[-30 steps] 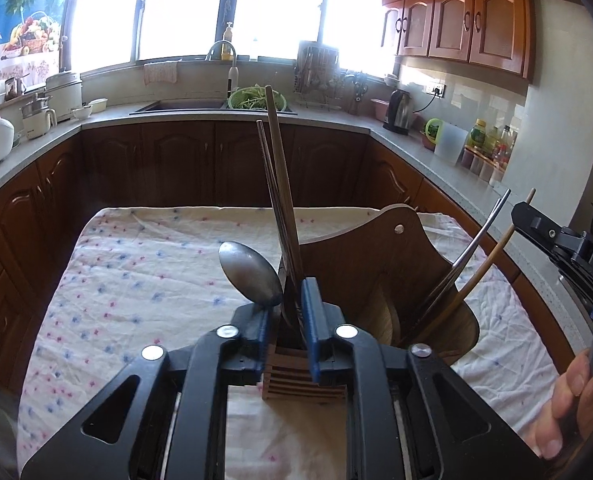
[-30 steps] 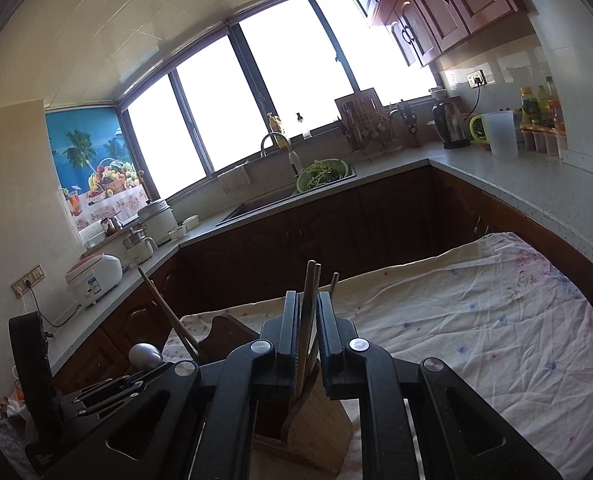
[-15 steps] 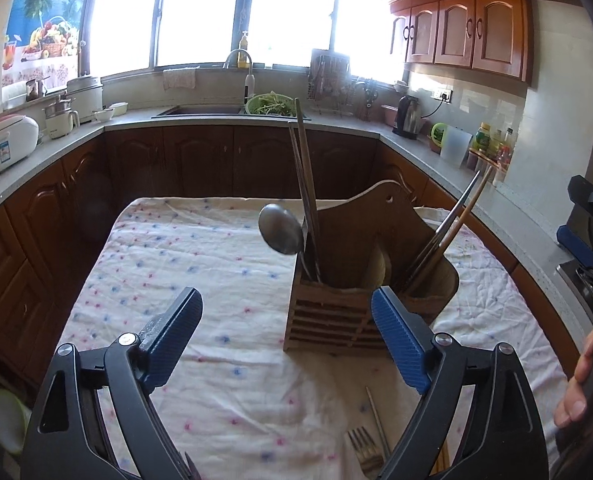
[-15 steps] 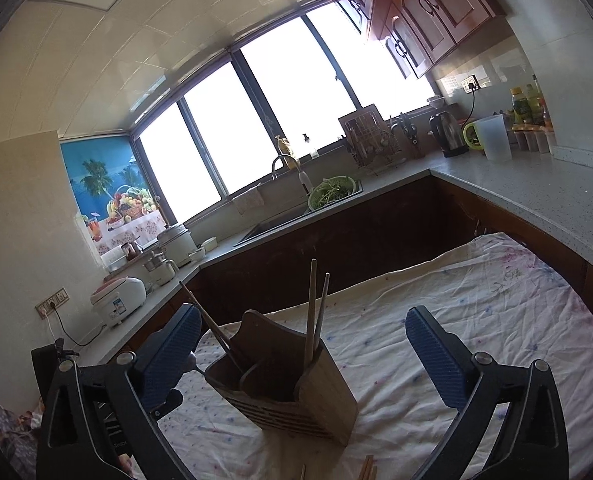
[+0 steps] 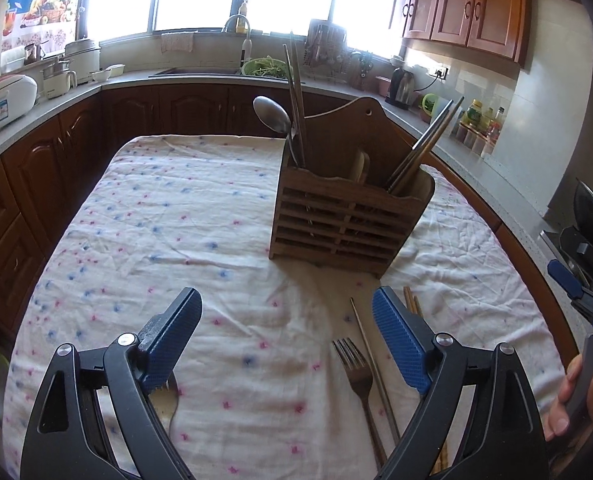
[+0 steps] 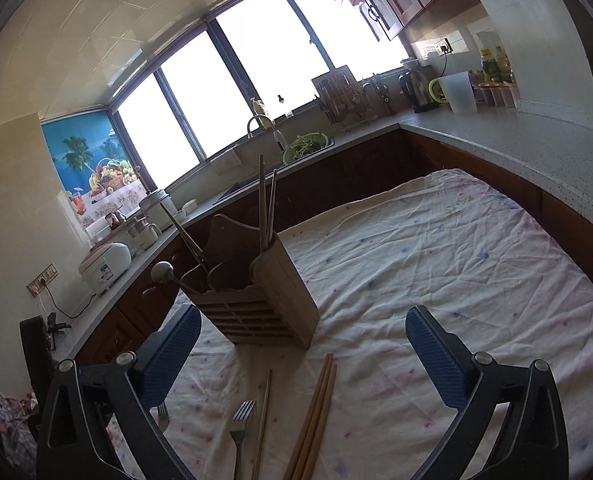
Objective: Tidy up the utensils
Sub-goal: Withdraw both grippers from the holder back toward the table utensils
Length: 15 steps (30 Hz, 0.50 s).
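Left wrist view: the left gripper (image 5: 286, 338) has jaws spread wide and empty above the worktop (image 5: 176, 216). The fork (image 5: 356, 372) lies between them toward the right jaw, long axis running fore-aft, tines pointing to the wooden caddy (image 5: 344, 220) ahead. The right gripper (image 6: 302, 350), jaws likewise apart, stands over the wooden chopsticks (image 6: 312, 416), so the left is judged nearer the fork.

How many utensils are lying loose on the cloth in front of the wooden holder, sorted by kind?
Forks: 2 (one partly hidden under the left gripper's finger)
Metal chopstick: 1
Wooden chopsticks: 2
Total: 5
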Each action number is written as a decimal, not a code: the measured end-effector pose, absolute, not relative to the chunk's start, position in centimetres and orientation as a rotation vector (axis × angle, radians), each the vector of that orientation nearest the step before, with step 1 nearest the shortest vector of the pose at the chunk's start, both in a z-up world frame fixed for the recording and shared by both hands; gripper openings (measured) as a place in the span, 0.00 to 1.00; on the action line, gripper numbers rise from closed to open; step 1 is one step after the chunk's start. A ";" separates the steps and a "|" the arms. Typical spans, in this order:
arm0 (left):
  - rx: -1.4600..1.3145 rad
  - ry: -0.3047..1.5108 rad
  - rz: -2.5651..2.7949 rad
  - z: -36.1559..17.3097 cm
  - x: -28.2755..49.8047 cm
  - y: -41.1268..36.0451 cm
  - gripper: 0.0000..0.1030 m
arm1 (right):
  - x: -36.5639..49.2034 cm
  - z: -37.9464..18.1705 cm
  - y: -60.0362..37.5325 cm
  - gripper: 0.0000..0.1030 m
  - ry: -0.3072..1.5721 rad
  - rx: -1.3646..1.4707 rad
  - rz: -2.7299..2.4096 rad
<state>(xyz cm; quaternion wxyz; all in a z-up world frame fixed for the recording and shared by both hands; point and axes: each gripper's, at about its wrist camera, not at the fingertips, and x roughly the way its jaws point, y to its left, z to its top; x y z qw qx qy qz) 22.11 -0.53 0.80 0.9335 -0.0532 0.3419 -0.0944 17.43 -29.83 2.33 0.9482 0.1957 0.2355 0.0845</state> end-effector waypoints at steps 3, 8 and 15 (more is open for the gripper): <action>-0.104 0.713 -0.204 0.4 21.8 -1.0 0.87 | 16.9 1.3 -30.3 1.00 0.507 0.404 0.163; -0.096 0.727 -0.219 0.0 21.8 -1.5 0.87 | 16.2 0.5 -30.6 1.00 0.530 0.402 0.147; -0.068 0.752 -0.246 -0.6 22.4 -2.9 0.87 | 16.4 -0.2 -30.6 0.99 0.559 0.391 0.141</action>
